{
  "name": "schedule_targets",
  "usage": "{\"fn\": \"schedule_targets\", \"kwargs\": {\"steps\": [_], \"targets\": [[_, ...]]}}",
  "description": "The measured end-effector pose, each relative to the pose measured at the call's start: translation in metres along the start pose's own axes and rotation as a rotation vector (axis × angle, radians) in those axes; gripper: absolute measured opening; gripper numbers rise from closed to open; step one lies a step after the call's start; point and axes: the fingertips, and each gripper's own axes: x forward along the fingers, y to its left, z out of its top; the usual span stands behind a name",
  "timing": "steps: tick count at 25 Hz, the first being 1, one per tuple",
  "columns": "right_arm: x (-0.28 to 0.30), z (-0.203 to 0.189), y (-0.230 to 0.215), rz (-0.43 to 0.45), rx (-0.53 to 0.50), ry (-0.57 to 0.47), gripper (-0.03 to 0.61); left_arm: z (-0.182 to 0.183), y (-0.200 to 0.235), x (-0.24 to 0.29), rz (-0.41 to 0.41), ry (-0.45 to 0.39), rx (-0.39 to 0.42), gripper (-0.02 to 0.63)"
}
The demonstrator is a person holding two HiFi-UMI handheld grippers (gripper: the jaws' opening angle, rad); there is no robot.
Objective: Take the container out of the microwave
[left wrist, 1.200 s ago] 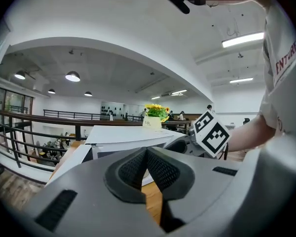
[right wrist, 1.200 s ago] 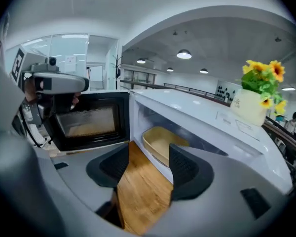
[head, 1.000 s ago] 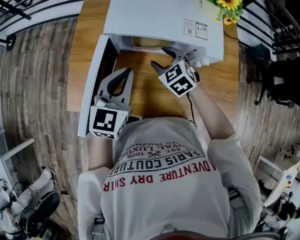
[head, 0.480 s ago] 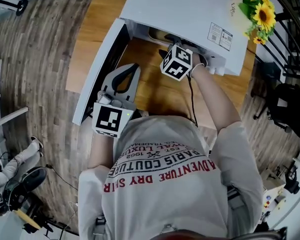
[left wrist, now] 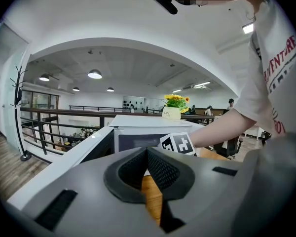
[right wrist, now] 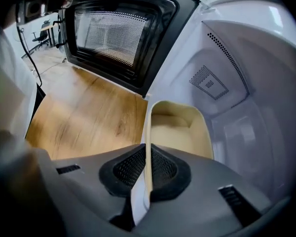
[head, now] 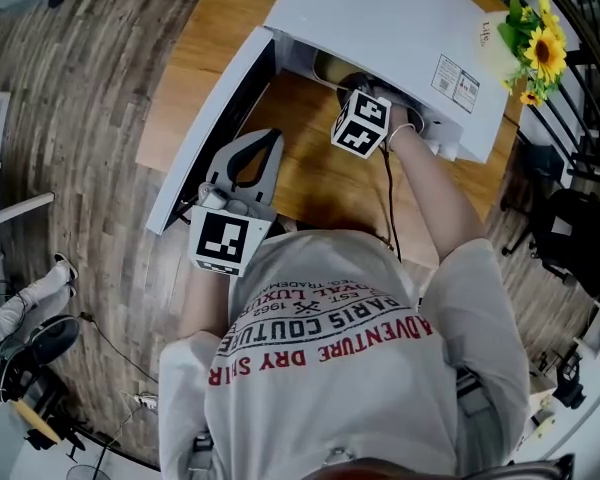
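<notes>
Container (right wrist: 180, 125) wall sits pinched between right gripper (right wrist: 147, 171) fingers (right wrist: 164, 169), just closed, apparently inside microwave (right wrist: 232, 58).

A wooden table (head: 320, 173) fills the upper middle of the head view, standing on a plank floor (head: 90, 98). Sunflowers (head: 542, 53) are at the upper right, and a black chair (head: 572, 233) is at the right edge. In the left gripper view, a coat stand (left wrist: 17, 113) rises at the left, beside a dark railing (left wrist: 54, 128).

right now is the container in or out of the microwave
In: the cream container sits inside the microwave cavity, and the right gripper jaws have just closed on its wall.
</notes>
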Motion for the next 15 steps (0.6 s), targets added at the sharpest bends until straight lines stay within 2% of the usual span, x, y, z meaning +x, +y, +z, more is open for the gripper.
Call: {"fn": "schedule_targets", "kwargs": {"steps": [9, 15], "targets": [[-0.031, 0.015, 0.026, 0.026, 0.034, -0.048, 0.032, 0.007, -0.001, -0.013, -0.035, -0.025, 0.023, 0.014], [-0.065, 0.026, 0.041, -0.015, 0.155, -0.096, 0.032, 0.014, 0.001, -0.024, -0.100, -0.051, 0.051, 0.014]]}}
